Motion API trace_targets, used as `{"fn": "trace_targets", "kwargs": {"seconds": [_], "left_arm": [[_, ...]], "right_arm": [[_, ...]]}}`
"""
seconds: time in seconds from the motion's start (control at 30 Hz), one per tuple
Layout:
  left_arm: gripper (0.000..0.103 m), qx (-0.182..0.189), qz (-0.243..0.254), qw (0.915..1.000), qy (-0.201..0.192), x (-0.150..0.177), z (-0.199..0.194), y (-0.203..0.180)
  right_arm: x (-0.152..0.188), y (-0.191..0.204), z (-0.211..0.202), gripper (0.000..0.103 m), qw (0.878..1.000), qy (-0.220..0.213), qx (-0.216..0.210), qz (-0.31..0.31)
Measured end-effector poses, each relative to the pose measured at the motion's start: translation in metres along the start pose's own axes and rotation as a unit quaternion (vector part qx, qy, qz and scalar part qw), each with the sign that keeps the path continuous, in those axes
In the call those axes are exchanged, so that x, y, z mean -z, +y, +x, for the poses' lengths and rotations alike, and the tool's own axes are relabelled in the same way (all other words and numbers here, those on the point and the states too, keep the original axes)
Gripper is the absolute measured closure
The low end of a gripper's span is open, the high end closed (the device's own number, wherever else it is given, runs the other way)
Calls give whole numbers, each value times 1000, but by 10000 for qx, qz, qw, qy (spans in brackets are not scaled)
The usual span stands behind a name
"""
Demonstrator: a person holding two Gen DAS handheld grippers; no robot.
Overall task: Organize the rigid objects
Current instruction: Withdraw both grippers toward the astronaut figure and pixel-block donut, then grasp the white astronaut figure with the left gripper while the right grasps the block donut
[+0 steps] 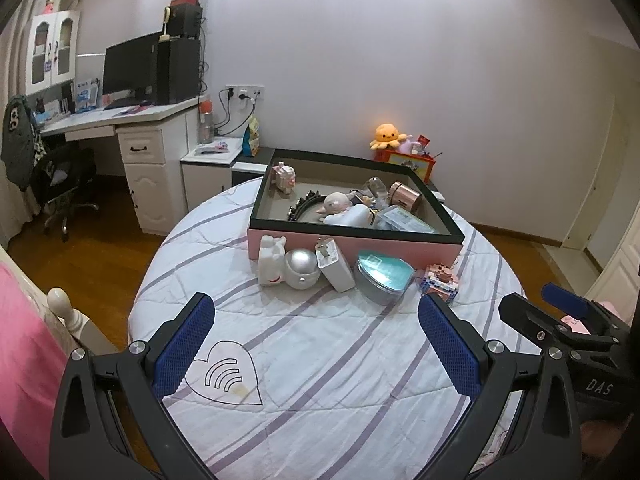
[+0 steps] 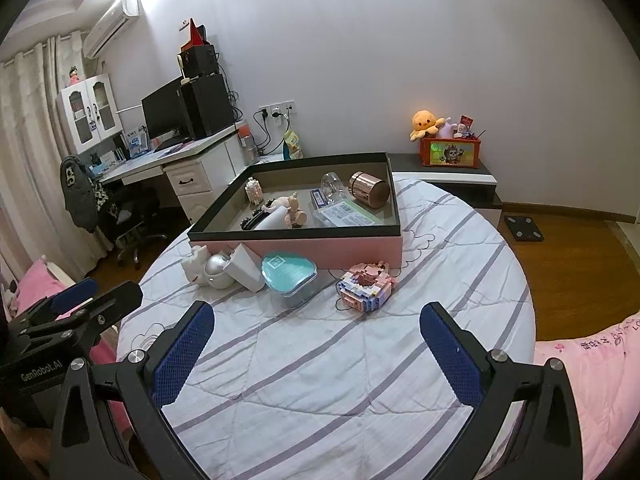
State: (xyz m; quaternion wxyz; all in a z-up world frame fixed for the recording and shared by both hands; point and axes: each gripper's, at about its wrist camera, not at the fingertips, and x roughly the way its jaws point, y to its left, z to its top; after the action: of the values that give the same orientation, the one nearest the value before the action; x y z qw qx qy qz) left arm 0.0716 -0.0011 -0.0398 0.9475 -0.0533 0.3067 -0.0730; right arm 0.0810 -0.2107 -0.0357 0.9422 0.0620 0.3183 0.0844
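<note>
Right wrist view shows the right tool (image 2: 316, 344) spread wide and empty above the bed (image 2: 320, 380), the brick toy (image 2: 366, 286) lying just ahead of it, slightly right, before the box (image 2: 296, 246), while the left tool (image 1: 316, 344), likewise released, hangs farther left.

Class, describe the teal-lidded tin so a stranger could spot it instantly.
Find the large pink box with a black rim on the striped bedspread. Before its front wall runs a row of small items. The grey heart-shaped tin with a teal lid is the only teal item among white and pink neighbours.
</note>
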Motion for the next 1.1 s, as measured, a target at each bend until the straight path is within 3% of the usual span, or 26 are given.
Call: {"fn": "trace_targets", "kwargs": {"seconds": [0.43, 0.83, 1.1], "left_arm": [[0, -13, -41, 9998, 174, 5, 21, 7], [0, -265, -53, 9968, 751, 9, 99, 27], [0, -420, 57, 9936, 1045, 3, 143, 33]], "right_arm": [[3, -14, 16, 0, 9998, 159, 147, -2], [3, -33, 75, 0, 9969, 685, 379, -101], [-3, -46, 119, 0, 9917, 1008, 799, -78]]}}
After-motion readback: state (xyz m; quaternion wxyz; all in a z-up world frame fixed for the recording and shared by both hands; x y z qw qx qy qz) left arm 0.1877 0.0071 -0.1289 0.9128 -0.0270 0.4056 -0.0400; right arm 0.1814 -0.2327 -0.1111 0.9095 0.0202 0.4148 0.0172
